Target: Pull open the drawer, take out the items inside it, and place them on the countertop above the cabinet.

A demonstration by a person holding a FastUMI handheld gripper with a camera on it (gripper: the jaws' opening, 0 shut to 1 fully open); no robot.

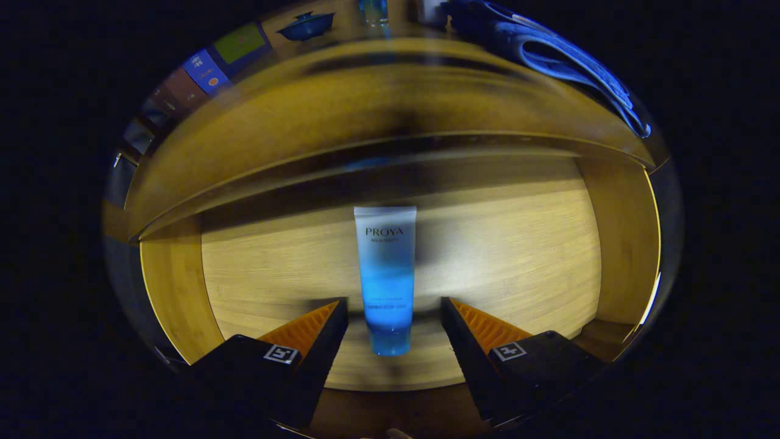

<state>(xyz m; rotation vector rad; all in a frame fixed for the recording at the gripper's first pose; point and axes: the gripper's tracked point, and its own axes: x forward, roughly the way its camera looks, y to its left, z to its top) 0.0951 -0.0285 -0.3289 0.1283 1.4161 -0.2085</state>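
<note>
The wooden drawer (183,286) stands pulled open below me. On its floor lies a white-and-blue tube (386,268), its blue cap pointing toward me. My gripper (394,308) hangs open above the drawer, and the tube's cap end lies in the gap between the two fingers with space on both sides. Neither finger touches the tube. The countertop (365,103) of the cabinet stretches across beyond the drawer.
At the back of the countertop stand a blue lidded bowl (306,25), a glass (373,12) and several coloured boxes (207,70) to the left. A blue cloth (567,61) lies on the right. The drawer's side walls (621,238) rise on both sides of the tube.
</note>
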